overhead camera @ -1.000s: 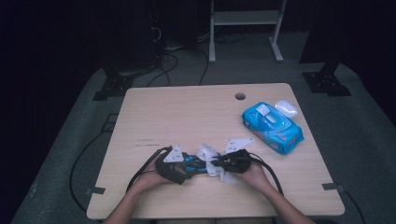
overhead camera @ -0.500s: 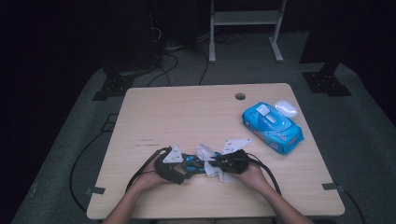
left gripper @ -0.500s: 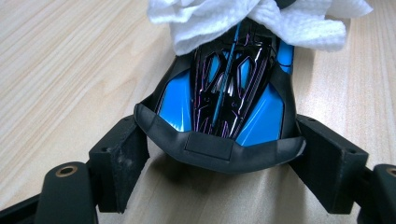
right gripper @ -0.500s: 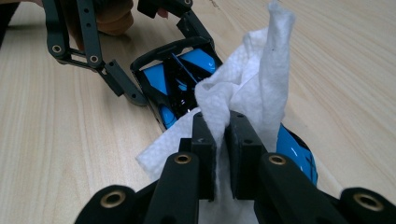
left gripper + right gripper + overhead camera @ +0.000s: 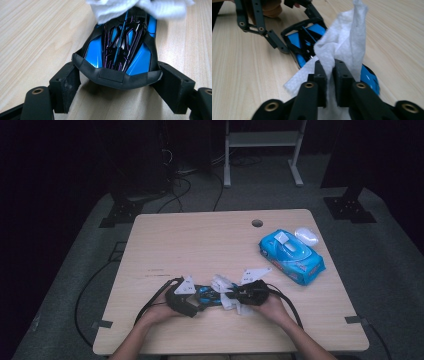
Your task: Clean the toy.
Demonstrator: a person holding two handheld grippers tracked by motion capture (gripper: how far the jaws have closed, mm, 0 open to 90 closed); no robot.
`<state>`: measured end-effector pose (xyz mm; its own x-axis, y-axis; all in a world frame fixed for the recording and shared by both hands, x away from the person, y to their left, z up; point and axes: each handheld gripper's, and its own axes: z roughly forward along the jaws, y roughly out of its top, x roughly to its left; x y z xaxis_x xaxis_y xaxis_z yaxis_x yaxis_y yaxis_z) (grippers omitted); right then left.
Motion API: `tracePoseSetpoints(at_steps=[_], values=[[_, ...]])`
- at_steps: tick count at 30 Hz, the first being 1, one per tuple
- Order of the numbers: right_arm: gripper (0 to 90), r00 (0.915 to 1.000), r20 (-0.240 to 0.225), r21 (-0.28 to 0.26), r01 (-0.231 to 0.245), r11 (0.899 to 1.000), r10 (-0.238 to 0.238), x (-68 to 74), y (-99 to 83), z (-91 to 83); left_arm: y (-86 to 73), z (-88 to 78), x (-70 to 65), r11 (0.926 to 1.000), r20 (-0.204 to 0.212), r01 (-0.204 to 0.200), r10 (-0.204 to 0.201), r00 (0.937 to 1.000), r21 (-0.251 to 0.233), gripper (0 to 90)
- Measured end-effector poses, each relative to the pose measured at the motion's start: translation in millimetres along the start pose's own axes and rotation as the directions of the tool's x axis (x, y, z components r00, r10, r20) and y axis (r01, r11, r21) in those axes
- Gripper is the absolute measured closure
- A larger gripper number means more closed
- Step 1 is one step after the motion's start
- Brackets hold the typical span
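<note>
Looking down from the high view, the blue toy car [image 5: 207, 296] sat at the tabletop's [image 5: 200, 245] six o'clock edge. Left gripper [image 5: 116, 82] fingers had been closing and clamped its rear. Right gripper [image 5: 329, 75] fingers, just easing apart, pinched the white wipe [image 5: 344, 40] at twelve o'clock over the car.

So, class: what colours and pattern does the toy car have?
Blue car, black with thin purple lines; clearest in the left gripper view.

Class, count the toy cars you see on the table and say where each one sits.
1. The blue-and-black toy car lies near the table's front edge, between the fingers of the left gripper, partly under a white wipe. Others may be hidden.
</note>
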<state>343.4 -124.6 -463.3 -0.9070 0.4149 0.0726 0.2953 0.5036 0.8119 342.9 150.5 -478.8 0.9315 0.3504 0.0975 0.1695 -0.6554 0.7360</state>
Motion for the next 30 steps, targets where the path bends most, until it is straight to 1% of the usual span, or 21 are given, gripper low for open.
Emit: tracePoseSetpoints(at_steps=[1,2,4,5,7,10,11,13,16,17,18,19,21,22,23,24,25,26,27,29,30], values=[[70.1,0.9998,0.012,0.008,0.015,1.0,-0.015,1.2,1.9,0.1,0.0,-0.2,-0.3,1.0,-0.002,-0.002,0.002,1.0,0.001,23.5],[64.1,0.9994,0.019,0.003,0.027,1.0,-0.028,0.6,4.2,-3.3,-0.1,-0.4,-0.4,1.0,-0.004,-0.003,0.003,1.0,0.001,23.4],[55.0,0.9999,0.007,-0.031,0.012,0.999,-0.012,-3.2,6.5,-7.8,-0.7,-0.5,0.3,1.0,0.0,0.0,0.0,1.0,-0.001,23.4],[52.2,1.0,0.0,-0.03,0.007,1.0,-0.007,-5.2,8.3,-9.0,-0.9,-0.4,0.7,0.9999,0.005,0.012,-0.012,0.9999,-0.007,23.5],[49.3,0.9998,0.016,-0.047,0.012,0.999,-0.011,-8.9,11.4,-10.3,-0.7,-1.2,2.6,0.9999,0.018,0.015,-0.015,0.9997,-0.003,23.6],[47.3,0.9995,-0.004,-0.046,-0.033,0.998,0.033,-19.8,14.3,-4.4,-1.1,-0.9,2.7,0.9998,0.022,0.02,-0.019,0.9996,-0.007,23.7],[48.2,0.9988,-0.008,-0.035,-0.048,0.998,0.048,-23.1,15.9,-1.0,-1.1,-0.8,2.6,0.9998,0.021,0.02,-0.02,0.9996,-0.007,23.6],[52.9,0.9954,-0.047,-0.04,-0.086,0.996,0.084,-28.9,18.0,7.0,-1.0,-1.0,3.0,0.9999,0.021,0.014,-0.014,0.9997,-0.003,23.6],[64.2,0.9927,-0.058,-0.006,-0.106,0.994,0.106,-32.1,19.0,18.0,-1.1,-0.7,3.0,0.9999,0.02,0.014,-0.014,0.9997,-0.006,23.7],[71.1,0.9918,-0.058,-0.013,-0.115,0.993,0.114,-32.0,18.3,19.8,-1.4,-0.8,2.9,0.9998,0.022,0.016,-0.016,0.9996,-0.006,23.8],[74.9,0.9907,-0.07,-0.016,-0.118,0.993,0.116,-31.5,17.5,20.5,-1.4,-0.8,2.9,0.9998,0.022,0.016,-0.016,0.9996,-0.006,23.8],[76.5,0.9925,-0.062,-0.018,-0.107,0.994,0.105,-30.6,17.0,19.7,-1.0,-0.8,2.6,0.9999,0.019,0.014,-0.014,0.9997,-0.005,23.9],[80.4,0.9961,-0.028,-0.013,-0.084,0.996,0.084,-30.3,15.0,16.6,-0.7,-0.4,1.9,1.0,0.015,0.007,-0.007,0.9999,-0.002,23.9],[81.0,0.9959,-0.018,-0.008,-0.089,0.996,0.089,-31.3,13.0,14.3,-0.6,-0.1,1.3,1.0,0.009,0.004,-0.004,0.9999,-0.001,24.0],[81.5,0.9957,-0.005,-0.002,-0.092,0.996,0.092,-32.6,10.8,11.5,-0.6,-0.6,1.4,1.0,0.016,0.007,-0.007,0.9998,-0.004,24.4],[81.6,0.9956,0.005,0.001,-0.094,0.996,0.094,-33.8,8.4,8.5,-0.9,-1.4,1.5,1.0,0.011,0.004,-0.004,0.9999,-0.004,31.2],[81.7,0.9956,0.011,0.0,-0.093,0.996,0.093,-34.6,6.9,6.3,-1.6,-2.3,1.1,0.9999,0.008,-0.002,0.002,1.0,-0.013,34.2],[81.9,0.9949,0.031,0.003,-0.096,0.995,0.096,-35.0,5.0,2.5,-1.5,-2.6,1.1,0.9999,0.006,0.001,-0.001,1.0,-0.016,35.5],[81.9,0.9949,0.047,0.005,-0.09,0.996,0.09,-35.3,3.4,-0.5,-1.3,-2.7,1.1,0.9998,0.008,0.005,-0.005,1.0,-0.019,35.3],[81.9,0.994,0.051,0.003,-0.097,0.995,0.097,-35.8,1.7,-2.8,-0.8,-2.5,1.5,0.9998,0.008,0.005,-0.005,1.0,-0.017,33.8],[81.9,0.9929,0.045,0.0,-0.111,0.994,0.11,-38.0,-0.9,-5.8,1.2,-0.1,3.4,0.9997,0.002,0.021,-0.021,0.9998,-0.01,22.1]])
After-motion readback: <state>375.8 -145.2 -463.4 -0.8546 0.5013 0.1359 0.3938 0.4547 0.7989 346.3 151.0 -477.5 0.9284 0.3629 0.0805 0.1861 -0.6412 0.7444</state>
